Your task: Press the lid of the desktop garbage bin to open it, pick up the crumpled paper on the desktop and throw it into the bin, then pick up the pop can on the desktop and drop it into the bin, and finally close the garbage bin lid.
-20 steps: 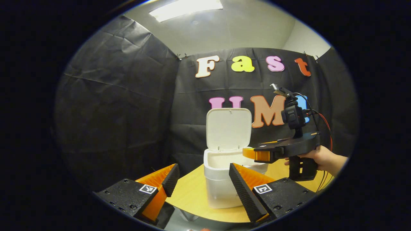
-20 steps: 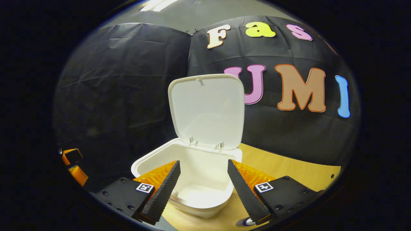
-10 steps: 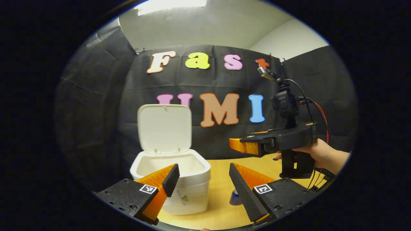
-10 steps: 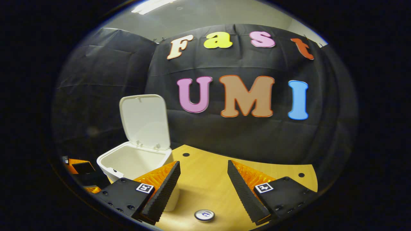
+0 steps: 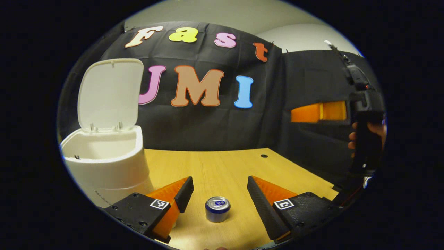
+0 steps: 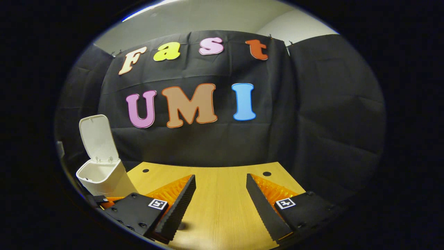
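Observation:
The white bin [image 5: 104, 163] stands at the left of the wooden desk with its lid [image 5: 109, 93] raised upright. A pop can [image 5: 217, 208] stands upright on the desk, just beyond and between the tips of my open left gripper [image 5: 218, 189]. In the left gripper view the right gripper [image 5: 319, 111] hangs high at the far right, held by a hand [image 5: 376, 130]. In the right gripper view the bin [image 6: 100, 175] is far left with its lid [image 6: 97, 137] up, and my right gripper [image 6: 220, 187] is open over bare desk, holding nothing.
The wooden desk [image 5: 222, 166] runs back to the black cloth wall. Small round holes sit in the desk [image 6: 266, 173] near its back edge. Cables trail from the right gripper at the right edge of the left gripper view.
Both views have swung right, so the bin slid to the left. The can now lies centred before my left gripper. The right gripper has drawn away from the bin, toward the right.

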A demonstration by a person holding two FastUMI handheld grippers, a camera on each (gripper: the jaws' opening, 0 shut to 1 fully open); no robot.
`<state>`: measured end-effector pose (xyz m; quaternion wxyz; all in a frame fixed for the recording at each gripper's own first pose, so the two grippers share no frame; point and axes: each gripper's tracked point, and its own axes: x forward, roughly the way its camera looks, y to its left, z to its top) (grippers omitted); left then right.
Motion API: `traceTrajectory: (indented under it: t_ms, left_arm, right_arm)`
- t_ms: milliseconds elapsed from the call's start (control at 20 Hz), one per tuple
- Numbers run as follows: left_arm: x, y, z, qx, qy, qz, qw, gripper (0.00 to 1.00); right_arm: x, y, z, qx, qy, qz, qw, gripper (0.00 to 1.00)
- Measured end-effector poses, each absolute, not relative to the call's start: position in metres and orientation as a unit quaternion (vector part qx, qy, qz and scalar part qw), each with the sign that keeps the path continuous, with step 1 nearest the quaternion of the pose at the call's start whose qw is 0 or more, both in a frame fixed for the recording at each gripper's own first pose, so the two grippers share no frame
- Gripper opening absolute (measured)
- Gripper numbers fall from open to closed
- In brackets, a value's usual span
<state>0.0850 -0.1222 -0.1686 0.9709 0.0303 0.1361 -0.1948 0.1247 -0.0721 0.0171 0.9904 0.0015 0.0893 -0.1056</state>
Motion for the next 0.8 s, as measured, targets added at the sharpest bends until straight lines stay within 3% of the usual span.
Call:
traceTrajectory:
  t_ms: [400,700,800]
  left_arm:
    - [0.108,-0.130,-0.263,0.025,0.219,-0.193,0.956,0.94]
    - [0.111,-0.126,-0.303,0.018,0.262,-0.178,0.948,0.93]
    - [0.106,-0.128,-0.311,0.027,0.272,-0.176,0.946,0.81]
  right_arm:
    - [0.068,-0.106,0.003,0.012,0.096,-0.175,0.980,0.96]
    - [0.056,-0.109,-0.016,0.020,0.109,-0.188,0.976,0.96]
    - [0.058,-0.108,-0.017,0.016,0.107,-0.194,0.975,0.96]
